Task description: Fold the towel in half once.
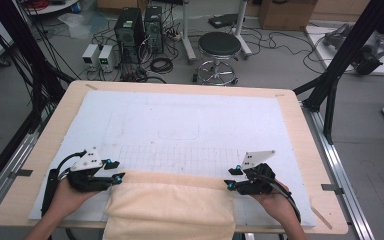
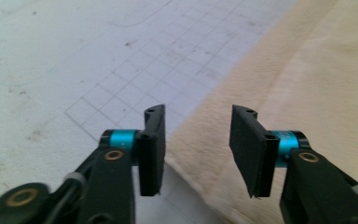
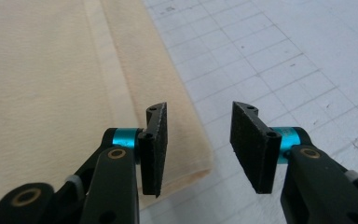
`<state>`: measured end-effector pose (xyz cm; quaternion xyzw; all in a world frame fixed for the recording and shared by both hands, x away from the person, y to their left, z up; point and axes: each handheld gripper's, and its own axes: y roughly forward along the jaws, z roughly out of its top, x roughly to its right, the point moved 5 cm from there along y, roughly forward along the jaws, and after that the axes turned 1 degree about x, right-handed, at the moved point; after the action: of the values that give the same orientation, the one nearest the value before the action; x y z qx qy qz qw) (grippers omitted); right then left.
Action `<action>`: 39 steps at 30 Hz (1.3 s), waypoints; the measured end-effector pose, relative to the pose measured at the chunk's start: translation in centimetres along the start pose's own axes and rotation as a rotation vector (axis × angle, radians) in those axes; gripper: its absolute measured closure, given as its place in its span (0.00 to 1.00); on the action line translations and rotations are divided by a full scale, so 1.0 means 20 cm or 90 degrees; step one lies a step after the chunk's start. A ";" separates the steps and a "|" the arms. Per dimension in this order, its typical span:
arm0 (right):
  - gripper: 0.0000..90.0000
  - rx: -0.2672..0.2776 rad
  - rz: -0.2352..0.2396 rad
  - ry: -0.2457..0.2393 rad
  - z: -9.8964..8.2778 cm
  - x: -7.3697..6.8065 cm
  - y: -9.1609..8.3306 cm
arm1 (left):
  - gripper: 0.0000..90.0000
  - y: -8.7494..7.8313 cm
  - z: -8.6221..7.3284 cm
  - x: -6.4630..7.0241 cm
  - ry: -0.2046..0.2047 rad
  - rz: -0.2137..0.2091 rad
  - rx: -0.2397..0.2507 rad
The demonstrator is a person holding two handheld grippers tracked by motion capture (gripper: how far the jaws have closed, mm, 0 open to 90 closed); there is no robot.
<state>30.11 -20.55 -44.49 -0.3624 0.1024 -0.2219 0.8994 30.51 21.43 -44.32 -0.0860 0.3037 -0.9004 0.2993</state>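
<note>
**Left gripper open above the cloth's edge**

The left gripper (image 2: 198, 154) stands with its two black jaws apart, and nothing is pressed between them. Under the gap runs the edge of a cream cloth (image 2: 307, 79), which covers the right part of the view. To the left lies a white mat (image 2: 51, 60) with a thin printed grid and some small dark marks.

Beyond your table (image 1: 300, 131) with its white gridded mat (image 1: 180, 125), a black round stool (image 1: 219, 45) stands on the floor. Left of it you have two computer towers (image 1: 139, 30), two small power supplies (image 1: 98, 54) and loose cables (image 1: 161, 64).
</note>
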 end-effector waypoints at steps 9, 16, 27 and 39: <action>0.62 -0.037 0.035 0.026 -0.05 0.05 0.10 | 0.65 0.13 -0.07 -0.04 -0.045 -0.064 -0.065; 0.95 -0.046 0.096 0.021 -0.05 0.02 0.11 | 0.94 0.12 -0.05 -0.03 -0.049 -0.056 -0.052; 0.96 -0.019 -0.061 0.021 0.28 0.44 0.09 | 0.96 0.24 0.34 -0.42 -0.108 0.115 0.030; 0.78 -0.008 -0.128 0.061 0.55 0.79 0.08 | 0.78 0.31 0.57 -0.66 -0.123 0.147 0.011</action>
<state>48.32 -20.21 -38.06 -0.3655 0.1099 -0.3278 0.8642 47.91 19.66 -38.53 -0.1344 0.2733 -0.8503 0.4292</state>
